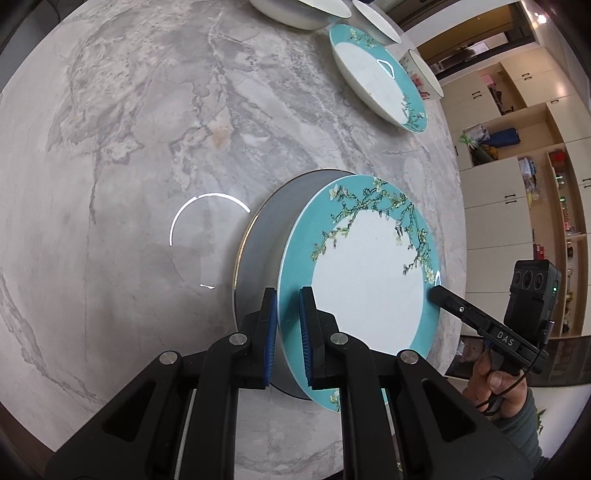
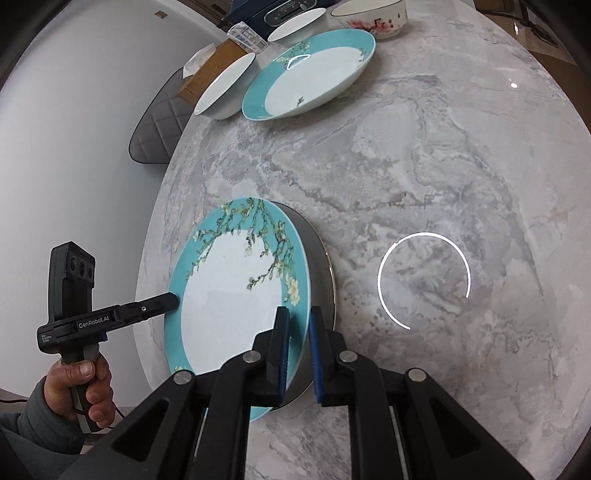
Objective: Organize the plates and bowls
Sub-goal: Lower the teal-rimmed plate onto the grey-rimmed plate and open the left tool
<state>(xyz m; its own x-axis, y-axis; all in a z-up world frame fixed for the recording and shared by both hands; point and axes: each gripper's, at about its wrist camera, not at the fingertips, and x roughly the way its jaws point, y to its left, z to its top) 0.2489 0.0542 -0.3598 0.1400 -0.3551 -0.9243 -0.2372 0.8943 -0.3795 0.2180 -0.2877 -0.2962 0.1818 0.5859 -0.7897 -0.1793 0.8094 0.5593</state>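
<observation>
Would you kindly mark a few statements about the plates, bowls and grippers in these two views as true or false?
1. Both grippers grip the same teal floral plate. True: the left gripper and the right gripper clamp opposite edges of it.
2. The held plate lies flat on the marble table. False: it is tilted, above a grey plate.
3. A second teal-rimmed dish sits farther back on the table. True.
4. The bowl with pink blossoms is stacked inside that dish. False: it stands apart, behind it.
5. The right gripper's jaws are wide open. False: they are shut on the plate's rim.
</observation>
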